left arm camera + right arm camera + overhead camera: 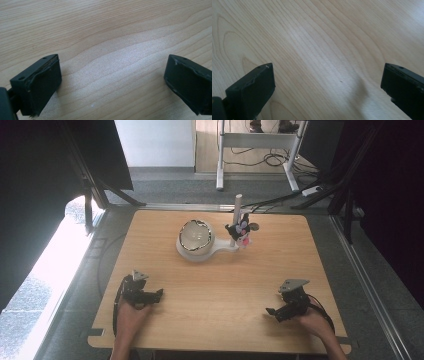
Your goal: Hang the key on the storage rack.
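Left gripper [159, 294] and right gripper [270, 311] rest on the bench [215, 285], jaws wide and holding nothing, well apart from the white bowl stand [197, 241].

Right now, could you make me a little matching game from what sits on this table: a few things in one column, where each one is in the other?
Things:
1. left gripper
2. right gripper
3. white bowl-shaped stand
4. small dark figure

Places:
A. far middle of the table
B. near right corner
C. just right of the white stand, by an upright post
D. near left corner

Pairs: 1-D, 2-B, 3-A, 4-C
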Demonstrator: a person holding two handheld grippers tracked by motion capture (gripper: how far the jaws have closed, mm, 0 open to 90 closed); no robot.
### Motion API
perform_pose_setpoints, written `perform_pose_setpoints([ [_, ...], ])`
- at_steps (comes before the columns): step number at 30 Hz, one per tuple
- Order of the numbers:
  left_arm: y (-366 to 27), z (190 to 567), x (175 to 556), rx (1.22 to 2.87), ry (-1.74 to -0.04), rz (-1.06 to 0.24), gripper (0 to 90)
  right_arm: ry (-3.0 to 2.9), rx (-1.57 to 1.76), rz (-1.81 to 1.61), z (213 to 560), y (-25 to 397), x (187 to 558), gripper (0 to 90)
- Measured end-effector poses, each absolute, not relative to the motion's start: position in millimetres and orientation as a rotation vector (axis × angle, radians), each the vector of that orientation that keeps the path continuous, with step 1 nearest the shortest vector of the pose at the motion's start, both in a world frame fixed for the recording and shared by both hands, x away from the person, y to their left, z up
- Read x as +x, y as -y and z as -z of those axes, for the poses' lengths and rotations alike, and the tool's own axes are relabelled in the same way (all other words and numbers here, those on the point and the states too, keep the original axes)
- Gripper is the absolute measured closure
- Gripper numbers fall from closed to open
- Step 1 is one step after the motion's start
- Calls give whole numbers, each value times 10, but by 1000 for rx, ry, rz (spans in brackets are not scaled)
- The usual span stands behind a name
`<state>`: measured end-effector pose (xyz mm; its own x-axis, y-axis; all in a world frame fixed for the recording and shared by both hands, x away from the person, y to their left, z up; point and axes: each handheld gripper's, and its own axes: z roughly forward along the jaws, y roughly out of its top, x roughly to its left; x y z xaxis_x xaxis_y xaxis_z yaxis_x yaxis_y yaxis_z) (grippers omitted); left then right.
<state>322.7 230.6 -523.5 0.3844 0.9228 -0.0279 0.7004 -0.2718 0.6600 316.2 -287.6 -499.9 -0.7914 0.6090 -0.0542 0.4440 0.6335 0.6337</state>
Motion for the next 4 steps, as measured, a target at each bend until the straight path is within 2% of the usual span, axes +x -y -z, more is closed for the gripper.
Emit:
perform_pose_setpoints([
  [4,-2306,5235,3227,2058,-1388,-490,12,-2565,865,-934,5095,2894,3115,0],
])
